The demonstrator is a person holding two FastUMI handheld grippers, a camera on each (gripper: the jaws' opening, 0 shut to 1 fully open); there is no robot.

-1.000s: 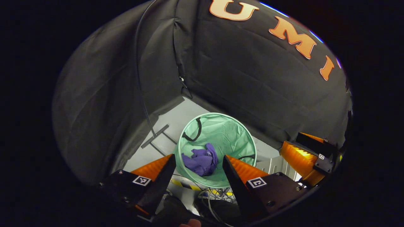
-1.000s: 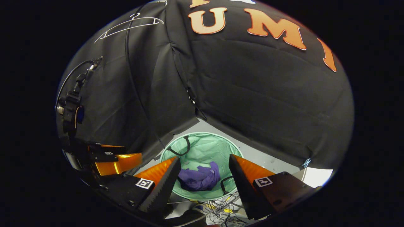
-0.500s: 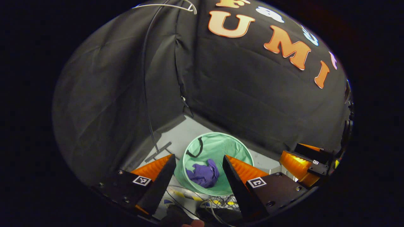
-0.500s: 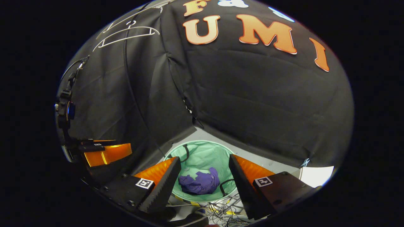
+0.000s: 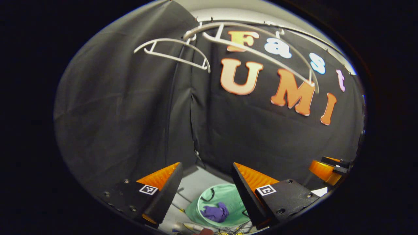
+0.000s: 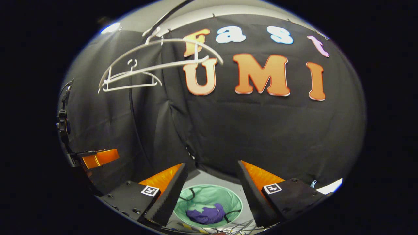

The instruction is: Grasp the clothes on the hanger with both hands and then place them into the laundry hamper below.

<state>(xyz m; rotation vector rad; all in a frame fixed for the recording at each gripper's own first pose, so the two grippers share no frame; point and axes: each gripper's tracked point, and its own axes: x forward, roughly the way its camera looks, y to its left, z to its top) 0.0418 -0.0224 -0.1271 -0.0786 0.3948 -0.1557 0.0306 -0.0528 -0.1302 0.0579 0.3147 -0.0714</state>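
- Now I am holding my left gripper [image 5: 205, 182] and right gripper [image 6: 211, 182] wide and empty.
- Purple clothes [image 6: 205, 215] are lying in the hamper [image 6: 209, 195], hangers [image 6: 130, 81] hanging bare.

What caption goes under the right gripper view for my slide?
Open tongs above the green laundry hamper, purple clothes inside, bare white hangers overhead.

Tangled cables [image 6: 233, 226] on the pale floor [image 5: 199, 181] (near the booth's corner).
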